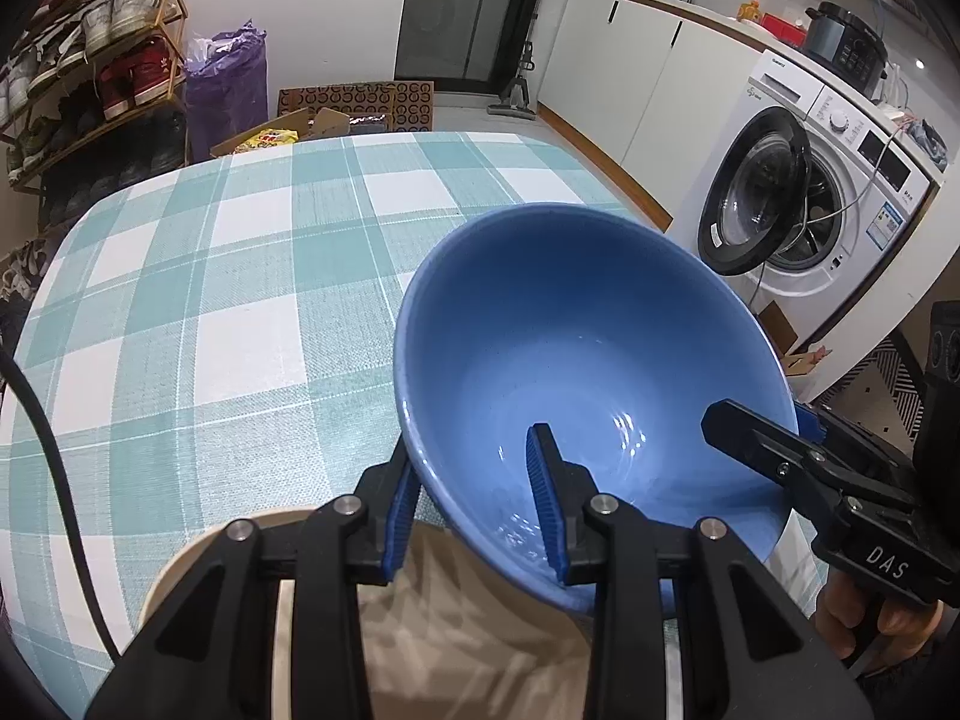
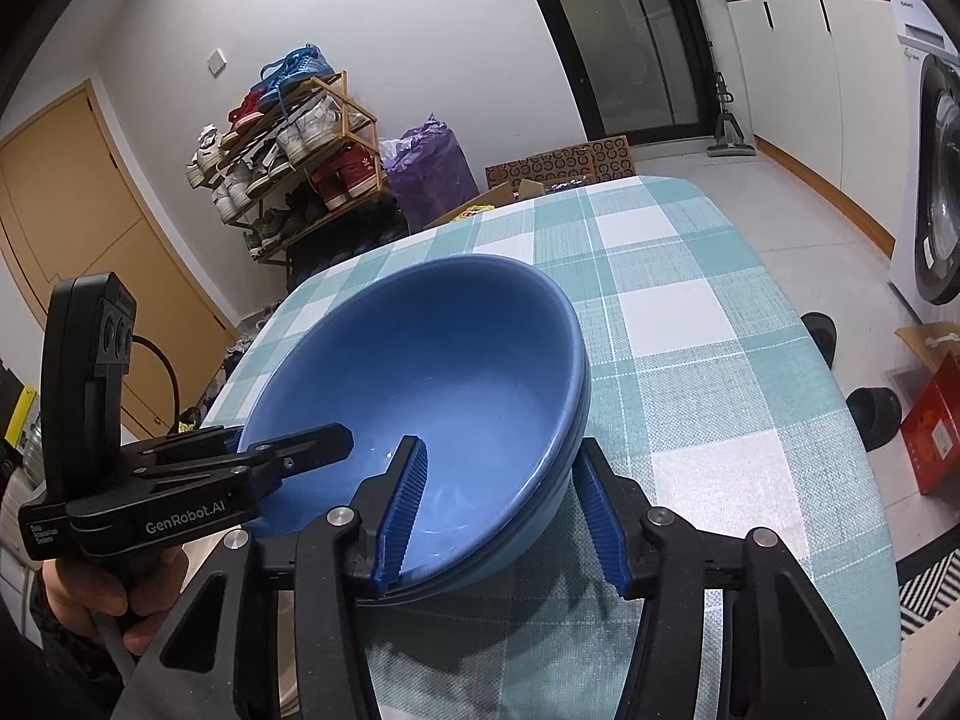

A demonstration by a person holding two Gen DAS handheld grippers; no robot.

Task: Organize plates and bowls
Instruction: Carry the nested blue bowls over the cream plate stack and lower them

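Note:
Two blue bowls are nested, one inside the other [image 2: 456,372]; they also show in the left wrist view [image 1: 588,348], held tilted above the checked table. My left gripper [image 1: 480,498] straddles the near left rim, one finger inside and one outside. My right gripper [image 2: 510,510] straddles the opposite rim the same way. A beige plate [image 1: 198,564] lies on the table under my left gripper. In the right wrist view the double rim [image 2: 576,420] of the nested bowls is plain.
The table has a teal and white checked cloth [image 1: 240,276]. A washing machine [image 1: 810,222] with its door open stands to the right. A shoe rack [image 2: 288,150] and a purple bag [image 2: 432,168] stand beyond the far table edge.

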